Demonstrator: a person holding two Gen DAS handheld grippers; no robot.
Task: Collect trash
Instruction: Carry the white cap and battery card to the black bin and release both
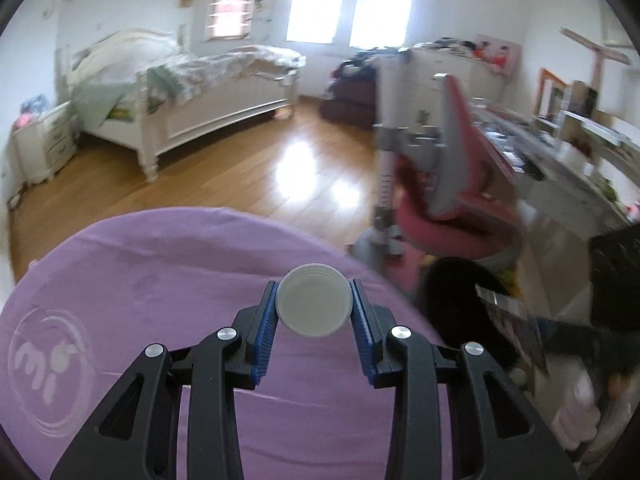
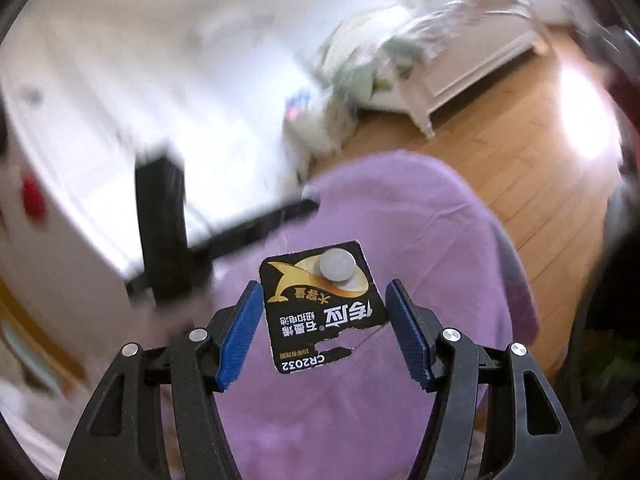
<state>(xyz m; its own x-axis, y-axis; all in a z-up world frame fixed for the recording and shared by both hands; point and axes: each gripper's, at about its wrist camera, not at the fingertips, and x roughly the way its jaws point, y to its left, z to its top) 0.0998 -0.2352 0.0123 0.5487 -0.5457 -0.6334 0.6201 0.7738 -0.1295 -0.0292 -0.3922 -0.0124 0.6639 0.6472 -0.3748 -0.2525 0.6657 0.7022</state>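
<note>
Pinching a round white plastic cap (image 1: 315, 301) between its blue pads, the left gripper (image 1: 315, 306) has its jaws pressed in on the cap's two sides, held up over a purple cloth-covered surface (image 1: 140, 280). Right gripper (image 2: 322, 312) has a torn black battery card (image 2: 322, 306) between its jaws, CR2032 print on it, silver coin cell (image 2: 337, 266) in the blister at the far end; left pad touches the card edge, right pad looks to just meet the torn corner, so card reads as lightly clamped edge to edge, grip looks thin. Same card shows blurred at the right side of the left wrist view. Both pieces of trash appear picked up and off the cloth, so the pickup part looks done for these two; no bin or bag is clearly in view, so dropping them off is still left, and where that goes I cannot tell. Further out: wooden floor (image 1: 248, 168), pink chair (image 1: 452, 184) blurred, cluttered desk (image 1: 560, 152) at right, white bed (image 1: 192, 92) with rumpled bedding, windows (image 1: 348, 4) on the far wall.
</note>
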